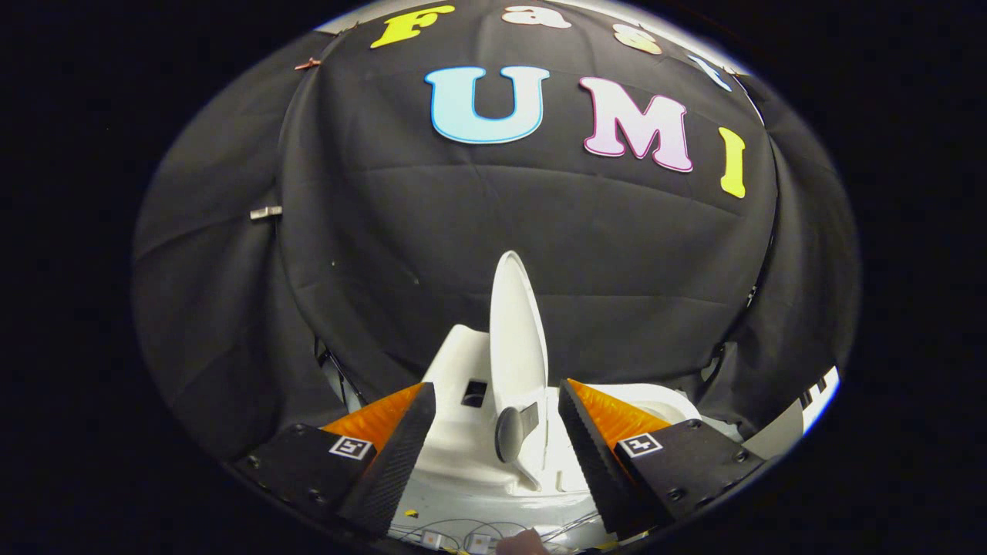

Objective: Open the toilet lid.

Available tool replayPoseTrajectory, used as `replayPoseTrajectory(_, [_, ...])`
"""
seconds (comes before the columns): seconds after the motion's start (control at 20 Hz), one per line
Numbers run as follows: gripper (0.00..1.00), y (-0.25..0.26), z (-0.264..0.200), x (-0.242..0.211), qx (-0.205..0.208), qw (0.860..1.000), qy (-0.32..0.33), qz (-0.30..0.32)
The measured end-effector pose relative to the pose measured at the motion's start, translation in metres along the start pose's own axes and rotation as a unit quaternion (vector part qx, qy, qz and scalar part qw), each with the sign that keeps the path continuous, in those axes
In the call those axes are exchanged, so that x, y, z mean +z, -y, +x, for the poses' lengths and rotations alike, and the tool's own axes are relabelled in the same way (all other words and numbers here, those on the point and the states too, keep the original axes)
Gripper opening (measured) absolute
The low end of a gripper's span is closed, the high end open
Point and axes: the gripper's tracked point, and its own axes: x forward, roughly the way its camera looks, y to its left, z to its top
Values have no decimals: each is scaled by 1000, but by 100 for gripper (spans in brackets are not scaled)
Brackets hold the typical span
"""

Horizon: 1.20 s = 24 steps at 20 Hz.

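- Found the toilet lid (517,324) raised and standing almost upright, seen edge-on, just ahead of the fingers and rising well above them.
- Placed it between the white tank (456,356), on the left finger's side, and the bowl rim (655,401), on the right finger's side.
- Could not tell whether the lid leaned on the tank or merely stood just beside it.
- Found the gripper (495,385) released: fingers spread wide, one either side of the lid's lower part, neither pressing on it.
- Noted a grey round knob (510,433) low on the lid's near side, between the fingers and apart from both.
- Noted loose thin wires (463,532) on the surface beneath the fingers.
- Judged the lift itself as good as done and the step in hand as leaving the lid settled in the open position.
- To do it well, needed a lid tipped past its balance point toward the tank; if any doubt, a light push with the right finger's inner face against the lid's bowl-side face, low and slow.
- Needed the fingers kept wide during withdrawal, drawn straight back along their own line, so that neither clipped the lid's edge or the knob.
- Judged the main risk as a nudge from the left finger, sending the lid back over the bowl.
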Motion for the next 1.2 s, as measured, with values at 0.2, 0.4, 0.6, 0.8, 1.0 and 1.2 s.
replayPoseTrajectory(0.2, [99, 23, -16, 36, 20, 999, 28, 2])
replayPoseTrajectory(0.4, [99, 71, -24, 54, 32, 998, 44, 21])
replayPoseTrajectory(0.6, [99, 144, -24, 62, 27, 997, 65, 30])
replayPoseTrajectory(0.8, [99, 228, -13, 53, 11, 996, 77, 39])
replayPoseTrajectory(1.0, [99, 303, 7, 26, 3, 996, 85, 17])
replayPoseTrajectory(1.2, [99, 364, 25, -21, -8, 996, 84, 6])
